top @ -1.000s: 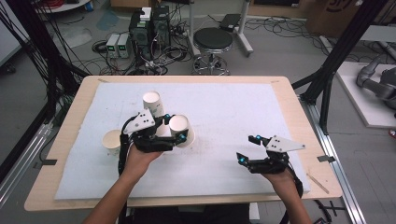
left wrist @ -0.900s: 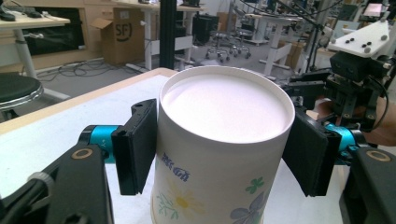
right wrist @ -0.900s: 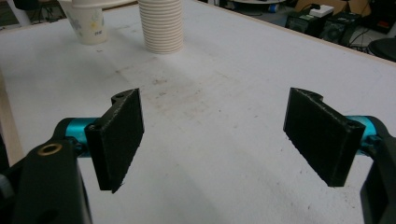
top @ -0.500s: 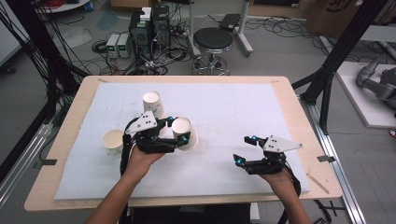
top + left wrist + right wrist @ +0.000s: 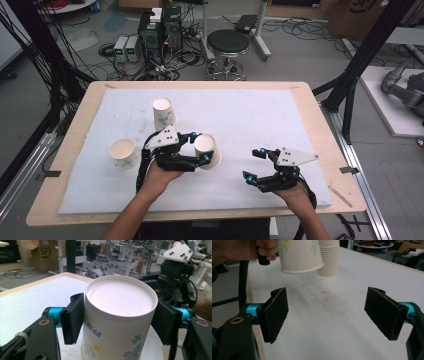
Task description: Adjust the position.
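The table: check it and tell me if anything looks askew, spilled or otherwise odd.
The white mat carries a faint brownish smudge in front of the stack of cups. The cup clamped in the left gripper is upside down, lifted clear of the mat. Nothing looks spilled or damaged.

Black left gripper (image 5: 196,147), teal joints, grey three-cornered plate; black ribbed fingers (image 5: 274,313)
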A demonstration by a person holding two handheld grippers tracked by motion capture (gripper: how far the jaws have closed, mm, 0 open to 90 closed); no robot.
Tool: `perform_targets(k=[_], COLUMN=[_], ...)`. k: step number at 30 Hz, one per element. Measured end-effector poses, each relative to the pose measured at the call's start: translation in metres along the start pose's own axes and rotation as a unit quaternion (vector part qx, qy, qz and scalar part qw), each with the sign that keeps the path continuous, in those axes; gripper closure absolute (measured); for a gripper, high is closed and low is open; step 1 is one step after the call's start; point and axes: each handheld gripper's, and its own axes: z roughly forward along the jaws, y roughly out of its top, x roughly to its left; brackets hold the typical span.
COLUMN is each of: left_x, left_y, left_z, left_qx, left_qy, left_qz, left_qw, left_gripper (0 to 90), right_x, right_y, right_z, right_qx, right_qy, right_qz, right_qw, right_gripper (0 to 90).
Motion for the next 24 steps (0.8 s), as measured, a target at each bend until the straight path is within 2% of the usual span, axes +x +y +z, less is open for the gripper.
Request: perform_targets(k=[7,17,24], left_x=[-0.005,-0.014,-0.017], left_y=[-0.003,-0.005,-0.005], left_z=[0.008,0.015,0.019], left_qx=[0.014,0.027,0.032], left_qy=[-0.023,-0.049,-0.057], left_qz=[0.003,0.011,0.010], left_qw=[0.9996,0.9983,0.9978], left_gripper=[32.3,32.3,32.3], right_x=[0.007,0.015,0.016], right_y=[0.005,0.011,0.013], right_z=[0.009,0.027,0.031], right_qx=[-0.003,0.013,0.012], right_qy=[0.029,0.068,0.073], right_qz=[-0.008,-0.021,-0.023], right_qw=[0.9996,0.9974,0.9970], right_gripper=[19.9,19.8,19.9])
